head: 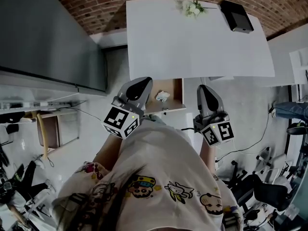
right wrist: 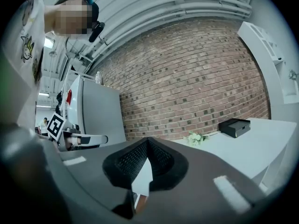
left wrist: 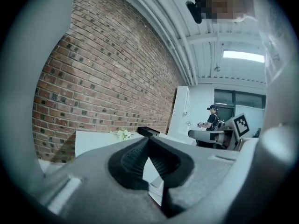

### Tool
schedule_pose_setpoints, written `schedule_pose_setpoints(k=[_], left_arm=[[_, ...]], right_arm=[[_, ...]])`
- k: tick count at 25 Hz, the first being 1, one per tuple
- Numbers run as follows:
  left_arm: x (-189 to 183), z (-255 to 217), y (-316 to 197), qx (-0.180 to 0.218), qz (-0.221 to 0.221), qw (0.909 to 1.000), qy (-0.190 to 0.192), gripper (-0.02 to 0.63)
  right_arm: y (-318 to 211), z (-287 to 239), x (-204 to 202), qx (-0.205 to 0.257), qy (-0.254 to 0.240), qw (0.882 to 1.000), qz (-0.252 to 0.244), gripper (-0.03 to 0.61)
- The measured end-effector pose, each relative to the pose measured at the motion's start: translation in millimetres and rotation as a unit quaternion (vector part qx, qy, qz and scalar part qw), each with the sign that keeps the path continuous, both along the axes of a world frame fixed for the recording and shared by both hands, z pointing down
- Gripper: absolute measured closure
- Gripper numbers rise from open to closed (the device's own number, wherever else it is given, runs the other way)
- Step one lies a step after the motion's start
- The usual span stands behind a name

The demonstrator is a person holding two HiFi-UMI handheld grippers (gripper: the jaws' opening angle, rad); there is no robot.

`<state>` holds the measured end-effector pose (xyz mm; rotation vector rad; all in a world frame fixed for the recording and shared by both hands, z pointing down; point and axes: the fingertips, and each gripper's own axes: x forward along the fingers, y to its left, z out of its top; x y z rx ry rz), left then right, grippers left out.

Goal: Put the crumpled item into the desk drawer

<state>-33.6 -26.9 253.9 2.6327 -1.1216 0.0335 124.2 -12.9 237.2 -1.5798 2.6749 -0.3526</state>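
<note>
Below the near edge of the bench [head: 192, 47], the item [head: 162, 96] is seen in the drawer [head: 177, 88]; left tongs [head: 143, 82] and right tongs [head: 204, 88] are closed, empty.

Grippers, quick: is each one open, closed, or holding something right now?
Grey left gripper: jaws closed, nothing between them.
Grey right gripper: jaws closed, nothing between them.

Here's the white rectangular desk top [head: 192, 37], mostly bare. At its far edge lies a small bunch of white flowers [head: 192, 7], and just right of them a flat black box [head: 236, 16]. Under the near edge the wooden drawer [head: 174, 88] stands open, a crumpled white item [head: 162, 96] lying inside.
</note>
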Motion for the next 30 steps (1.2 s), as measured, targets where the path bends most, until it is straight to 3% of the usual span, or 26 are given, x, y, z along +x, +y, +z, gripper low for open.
schedule_pose_setpoints(k=[30], left_arm=[[-7.3,5.7,-0.6,0.000,-0.006,1.0000,-0.008,0.615]], right_arm=[[0.5,6.8,-4.0,-0.011,0.013,1.000,0.005,0.569]])
